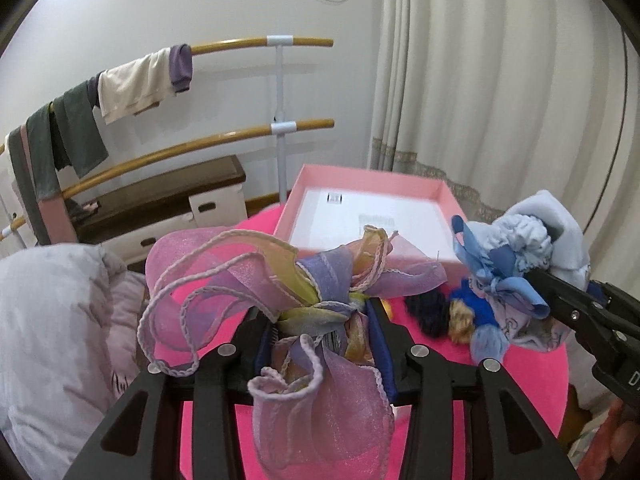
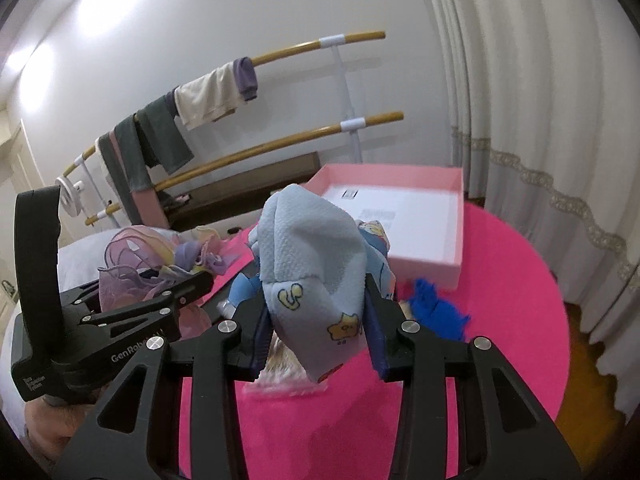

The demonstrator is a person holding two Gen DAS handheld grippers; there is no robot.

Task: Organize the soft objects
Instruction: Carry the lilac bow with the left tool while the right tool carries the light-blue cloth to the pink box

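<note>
My left gripper (image 1: 320, 312) is shut on a sheer pink, purple and yellow organza scarf (image 1: 224, 276), held above the bright pink round table (image 1: 532, 376); it also shows in the right wrist view (image 2: 160, 268). My right gripper (image 2: 320, 312) is shut on a light blue cloth with cartoon prints (image 2: 312, 264), seen in the left view (image 1: 536, 256) at the right. An open pink box (image 1: 372, 216) with a white floor stands at the table's far side, also in the right view (image 2: 420, 216). Blue and dark fuzzy items (image 1: 448, 312) lie on the table near the box.
A wooden double-rail rack (image 1: 240, 46) with hanging cloths stands by the wall at the back left. A dark-topped low cabinet (image 1: 168, 200) sits under it. Cream curtains (image 1: 500, 100) hang at the right. A grey-white pillow (image 1: 52, 320) lies at the left.
</note>
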